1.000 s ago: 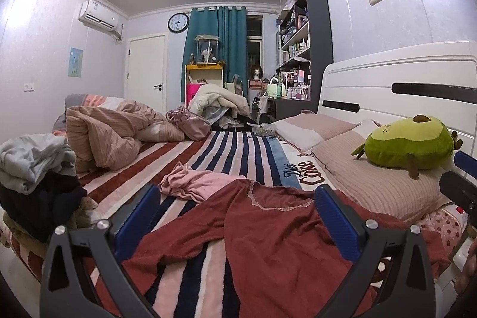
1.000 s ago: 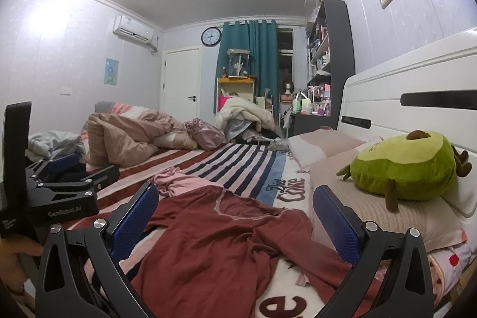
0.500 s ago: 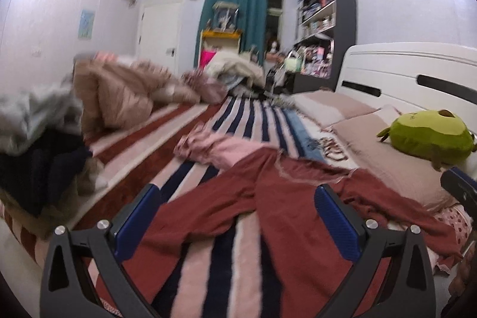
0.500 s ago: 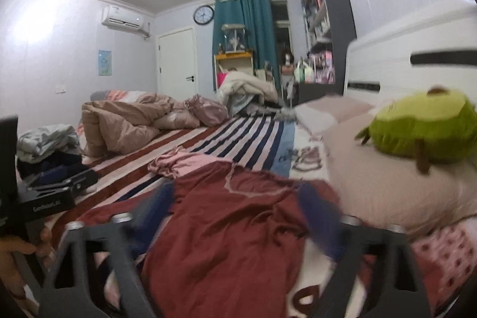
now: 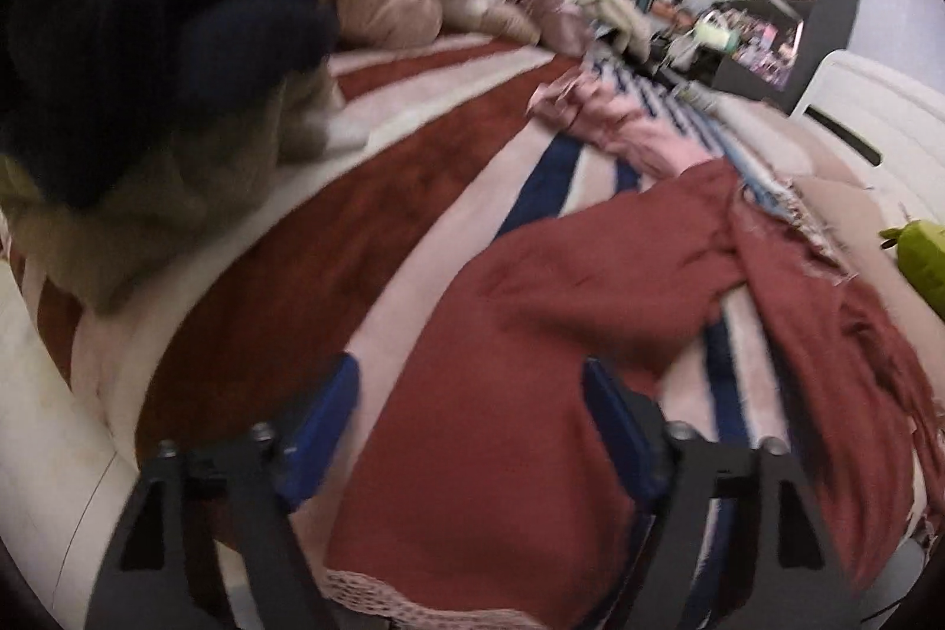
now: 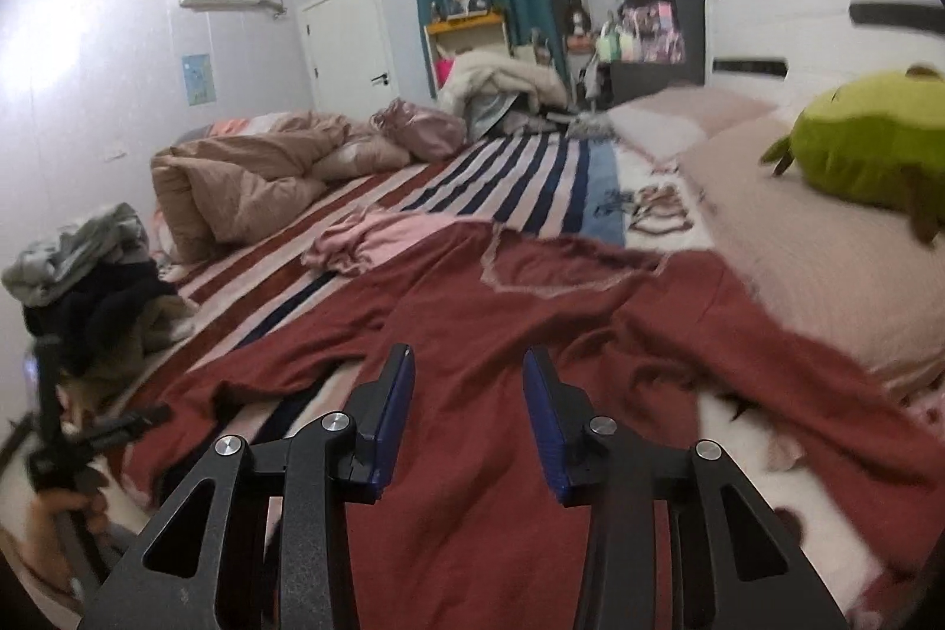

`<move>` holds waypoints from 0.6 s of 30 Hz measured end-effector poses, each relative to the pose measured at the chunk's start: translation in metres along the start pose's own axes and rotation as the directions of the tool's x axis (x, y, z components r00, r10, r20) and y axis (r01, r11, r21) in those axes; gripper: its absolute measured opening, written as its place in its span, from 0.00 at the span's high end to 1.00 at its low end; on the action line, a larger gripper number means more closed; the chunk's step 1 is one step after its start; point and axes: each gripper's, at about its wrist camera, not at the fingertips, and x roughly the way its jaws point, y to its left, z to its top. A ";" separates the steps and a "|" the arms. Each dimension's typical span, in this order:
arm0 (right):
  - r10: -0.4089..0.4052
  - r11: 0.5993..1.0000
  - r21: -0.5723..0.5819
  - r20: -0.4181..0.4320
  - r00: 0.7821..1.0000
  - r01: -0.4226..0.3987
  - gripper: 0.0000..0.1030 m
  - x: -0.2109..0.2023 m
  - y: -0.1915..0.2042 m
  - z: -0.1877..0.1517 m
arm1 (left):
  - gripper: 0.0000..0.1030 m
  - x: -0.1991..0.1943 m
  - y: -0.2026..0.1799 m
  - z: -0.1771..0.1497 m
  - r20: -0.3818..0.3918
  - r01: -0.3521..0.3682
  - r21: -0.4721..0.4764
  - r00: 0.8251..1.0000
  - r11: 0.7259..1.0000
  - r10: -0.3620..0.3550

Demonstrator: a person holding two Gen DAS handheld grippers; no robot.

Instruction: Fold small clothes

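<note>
A dark red long-sleeved garment [image 6: 472, 329] lies spread and rumpled on the striped bed; it also shows in the left wrist view [image 5: 531, 323]. My left gripper [image 5: 469, 376] is open, low over the garment's lace-trimmed hem near the bed's edge. My right gripper [image 6: 466, 364] is open with the jaws partly closed, just above the garment's middle. A crumpled pink garment [image 6: 378, 240] lies beyond the red one, and shows in the left wrist view [image 5: 626, 128] too. The left gripper also shows at the left edge of the right wrist view [image 6: 77, 429].
A pile of dark and grey clothes [image 5: 153, 57] sits at the bed's left edge. A bunched tan duvet [image 6: 248, 175] lies further back. Pillows [image 6: 785, 240] and a green avocado plush [image 6: 868, 152] lie along the white headboard [image 6: 785, 10] on the right.
Both grippers dropped toward the red garment. The left one swung down to the hem by the bed's edge. The right gripper's jaws narrowed.
</note>
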 end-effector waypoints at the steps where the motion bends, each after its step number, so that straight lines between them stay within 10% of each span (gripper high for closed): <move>1: 0.010 1.000 0.010 -0.005 1.000 -0.009 0.68 0.002 0.000 0.000 | 0.38 0.004 0.002 -0.002 -0.010 -0.010 -0.006 1.000 1.000 0.009; 6: 0.026 1.000 0.019 -0.013 1.000 -0.025 0.67 0.007 0.000 -0.001 | 0.64 0.007 -0.003 -0.006 -0.015 -0.037 0.041 0.999 0.998 0.037; 9: 0.041 0.999 0.034 -0.013 0.999 -0.040 0.67 0.007 0.001 -0.001 | 0.96 0.004 -0.006 -0.006 -0.031 0.022 0.064 0.999 0.998 -0.020; 18: 0.086 0.993 0.084 0.019 0.996 -0.087 0.66 -0.011 -0.019 -0.006 | 0.98 -0.054 -0.040 0.019 0.142 0.057 0.105 0.987 0.993 -0.072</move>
